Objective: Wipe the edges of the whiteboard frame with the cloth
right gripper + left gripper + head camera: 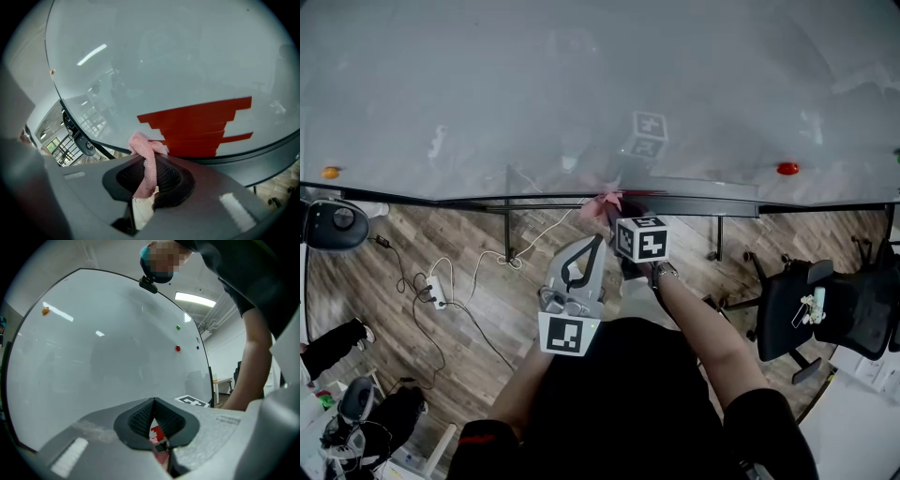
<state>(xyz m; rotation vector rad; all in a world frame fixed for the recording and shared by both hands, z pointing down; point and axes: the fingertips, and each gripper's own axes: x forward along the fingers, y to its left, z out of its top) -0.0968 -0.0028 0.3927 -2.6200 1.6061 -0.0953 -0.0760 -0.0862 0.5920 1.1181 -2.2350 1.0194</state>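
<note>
The right gripper [616,217] has its jaws closed on a pink cloth [607,199], a bunched fold of which sticks out past the jaw tips. The cloth sits at the lower frame [722,205] of the whiteboard [581,84], seemingly against it, though contact is not certain. That dark bar runs left to right across the head view, so the wipe probably calls for a sideways slide along it, not a push forward. The left gripper [596,242] is empty, with its jaws together, and lies nearer the person, short of the frame. The right gripper is therefore the one placed to wipe.
</note>
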